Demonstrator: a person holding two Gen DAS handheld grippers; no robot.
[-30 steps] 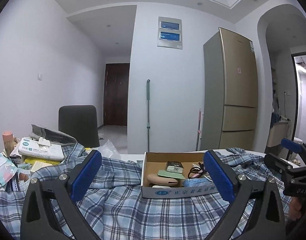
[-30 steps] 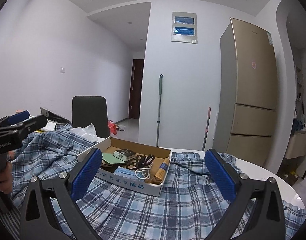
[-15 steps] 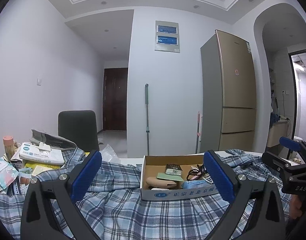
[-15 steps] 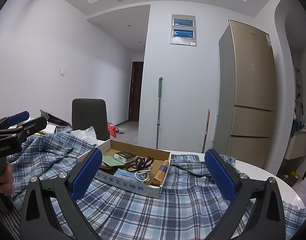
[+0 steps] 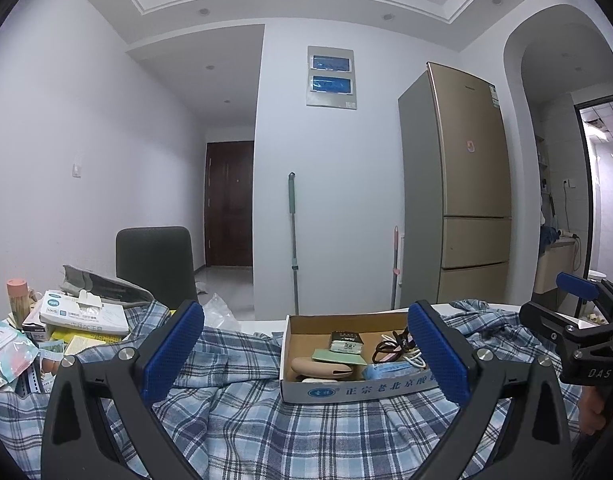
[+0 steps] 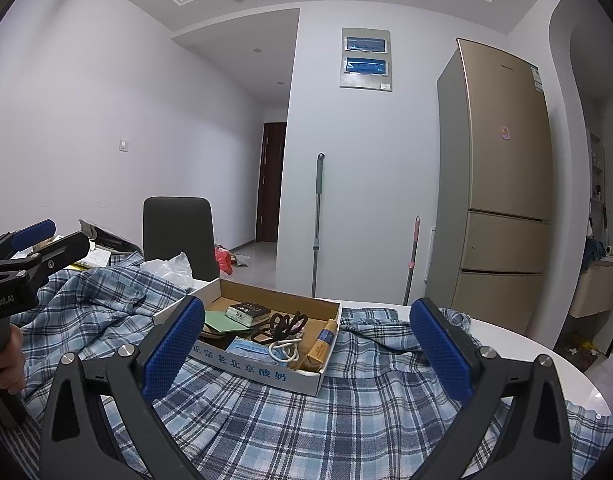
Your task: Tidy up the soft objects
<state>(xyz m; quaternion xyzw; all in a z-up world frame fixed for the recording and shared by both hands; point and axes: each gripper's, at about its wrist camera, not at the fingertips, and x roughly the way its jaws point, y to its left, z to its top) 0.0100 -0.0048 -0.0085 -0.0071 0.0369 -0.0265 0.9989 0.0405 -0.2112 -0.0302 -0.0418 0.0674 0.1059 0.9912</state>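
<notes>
Plaid shirt (image 5: 246, 420) lies spread and rumpled over the white table (image 6: 526, 344), not folded, sleeves and hem bunched toward the far edge. Cardboard tray (image 5: 358, 391) sits on top of the cloth, holding a tan case, small box, green card, hair ties, cable and a blue pack. Clutter of tissue packs (image 5: 86, 314) is piled at the left end, partly on the cloth. Judgement: the soft item is not tidy in this state; it fits either a shirt laid flat ready for folding or 1 just shaken out, can't tell which. Left gripper (image 5: 306, 354) is spread wide, 2 blue pads apart, holding nothing, hovering above the cloth. Right gripper (image 6: 308, 346) likewise gapes wide, nothing between the pads, touching nothing. Both point at the tray.
</notes>
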